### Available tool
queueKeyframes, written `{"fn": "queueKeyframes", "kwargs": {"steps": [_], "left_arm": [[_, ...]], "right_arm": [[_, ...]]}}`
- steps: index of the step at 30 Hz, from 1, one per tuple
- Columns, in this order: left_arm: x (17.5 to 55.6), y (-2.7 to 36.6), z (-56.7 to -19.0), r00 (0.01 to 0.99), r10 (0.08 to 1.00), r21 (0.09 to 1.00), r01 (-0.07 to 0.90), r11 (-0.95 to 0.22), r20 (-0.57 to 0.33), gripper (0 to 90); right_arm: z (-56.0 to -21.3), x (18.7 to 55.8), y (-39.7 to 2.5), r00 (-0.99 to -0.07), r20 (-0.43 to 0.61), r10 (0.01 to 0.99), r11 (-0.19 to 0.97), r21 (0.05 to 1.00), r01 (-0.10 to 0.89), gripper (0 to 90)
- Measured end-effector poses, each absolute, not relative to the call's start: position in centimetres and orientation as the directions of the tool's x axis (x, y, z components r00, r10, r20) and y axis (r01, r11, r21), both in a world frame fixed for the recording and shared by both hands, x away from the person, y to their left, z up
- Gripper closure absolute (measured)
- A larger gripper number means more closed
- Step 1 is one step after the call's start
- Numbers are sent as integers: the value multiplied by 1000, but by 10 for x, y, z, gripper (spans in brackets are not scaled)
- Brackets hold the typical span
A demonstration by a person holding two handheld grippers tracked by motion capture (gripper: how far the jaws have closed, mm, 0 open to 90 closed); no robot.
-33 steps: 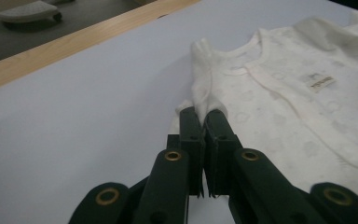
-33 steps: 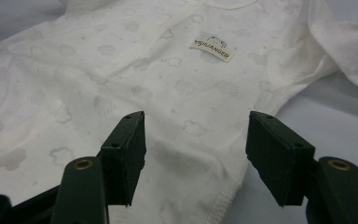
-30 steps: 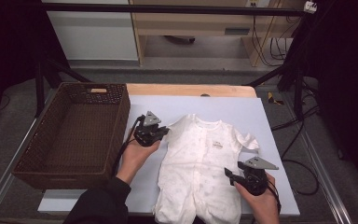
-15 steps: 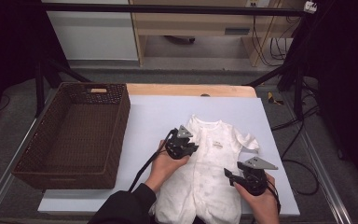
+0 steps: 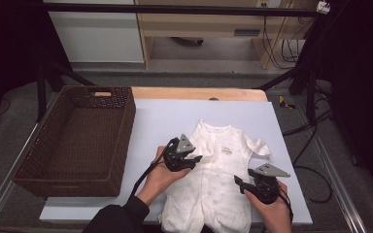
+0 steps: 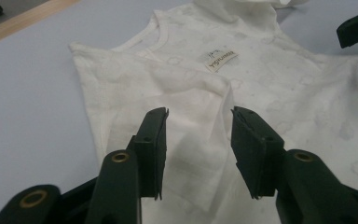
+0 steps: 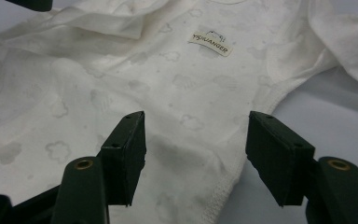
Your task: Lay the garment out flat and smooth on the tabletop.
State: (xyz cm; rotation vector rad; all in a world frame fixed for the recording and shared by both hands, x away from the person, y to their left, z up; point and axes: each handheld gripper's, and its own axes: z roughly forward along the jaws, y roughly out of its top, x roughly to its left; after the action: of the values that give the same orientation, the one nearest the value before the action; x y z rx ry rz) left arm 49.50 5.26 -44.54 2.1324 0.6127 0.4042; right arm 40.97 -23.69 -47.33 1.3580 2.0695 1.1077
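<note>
At the lower centre of the high view lies the white baby suit [image 5: 216,182], one sleeve [image 6: 182,112] already folded inward. Both the left gripper [image 5: 190,158] and right gripper [image 5: 245,183] stand apart; the other sleeve, the body fold and the basket [image 5: 80,182] seem left.

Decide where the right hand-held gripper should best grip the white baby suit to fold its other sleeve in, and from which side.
Probably the short sleeve that sticks out flat past the baby suit on the person's right. Bring the right hand-held gripper in low from that outer side: its jaws stand open over the side hem, and the sleeve's free edge lies on bare blue mat, easy to pinch.
</note>
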Motion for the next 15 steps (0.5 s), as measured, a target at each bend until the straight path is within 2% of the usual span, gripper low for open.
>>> {"fn": "queueKeyframes", "kwargs": {"steps": [9, 15], "left_arm": [[487, 62, -459, 836, 543, 805, 267, -529, 81, 433], [484, 55, -468, 838, 520, 796, 198, -573, 166, 359]], "right_arm": [[-474, 410, -236, -437, 70, 897, 211, 800, 561, 379], [-475, 410, -235, -442, 71, 894, 216, 797, 564, 375]]}}
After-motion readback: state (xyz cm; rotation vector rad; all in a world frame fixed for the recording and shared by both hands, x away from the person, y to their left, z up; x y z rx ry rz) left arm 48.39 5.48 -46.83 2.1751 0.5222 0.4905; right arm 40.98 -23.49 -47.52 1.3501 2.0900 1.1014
